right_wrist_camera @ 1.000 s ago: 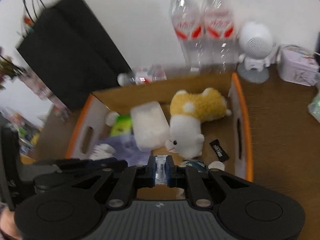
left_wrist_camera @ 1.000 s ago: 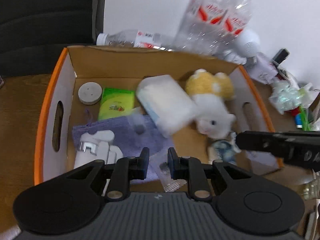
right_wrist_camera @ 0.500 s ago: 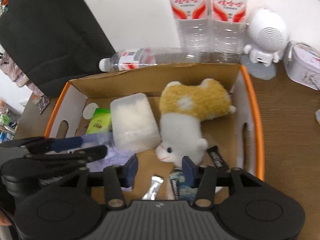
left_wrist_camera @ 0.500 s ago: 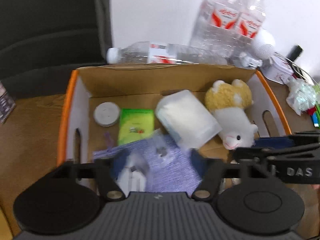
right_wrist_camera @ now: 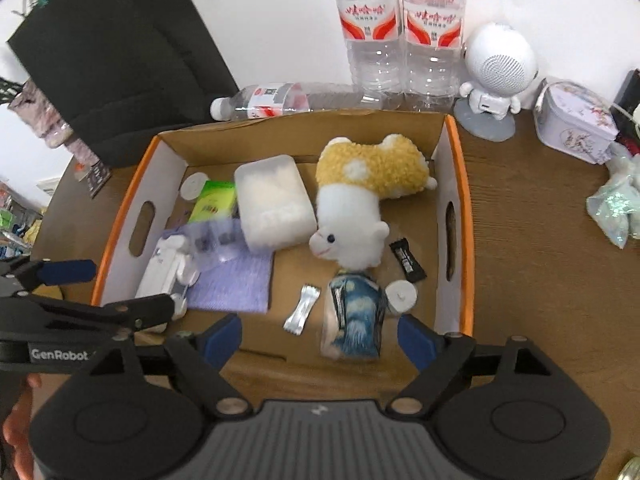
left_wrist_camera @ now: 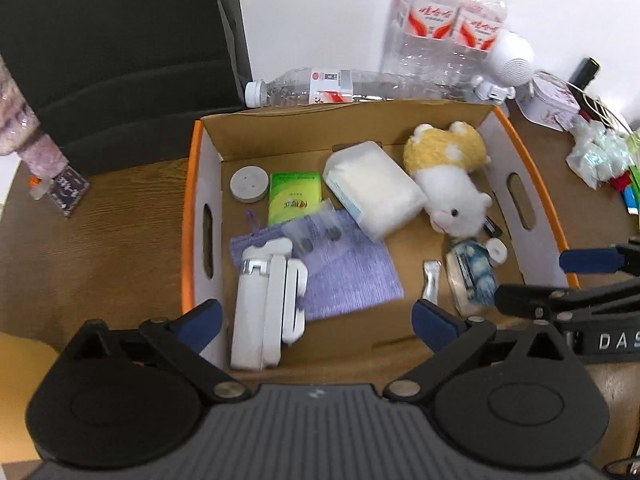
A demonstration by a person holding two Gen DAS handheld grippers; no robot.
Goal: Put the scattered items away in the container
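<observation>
Both tools hover at the near wall of the orange-rimmed cardboard box (right_wrist_camera: 466,216), the landmark here. The left tool (left_wrist_camera: 316,314) has its blue-padded fingers wide apart and empty; the right tool (right_wrist_camera: 320,334) likewise stands spread and holds nothing.

Nearest the near wall lie a glossy blue-printed soft pouch (right_wrist_camera: 354,320), a crinkled silver foil sachet (right_wrist_camera: 302,309) and a hard white plastic folding stand (left_wrist_camera: 266,292) resting on a woven lilac cloth (left_wrist_camera: 344,264). Further in sit a pillowy white wrapped pack (right_wrist_camera: 274,202) and a fleecy yellow-and-white plush toy (right_wrist_camera: 360,204); a green tissue packet (left_wrist_camera: 294,198) lies toward the far wall.

Risks, as judged:
- The foil sachet is thin and slick; it may slip if regripped.
- A lowered tool could snag the near wall and shift the box.
- Beyond the far wall stand two clear ribbed plastic bottles (right_wrist_camera: 400,32); a long reach may topple them.
- A crumpled pale-green film bag (right_wrist_camera: 618,208) remains on the table right of the box.
</observation>
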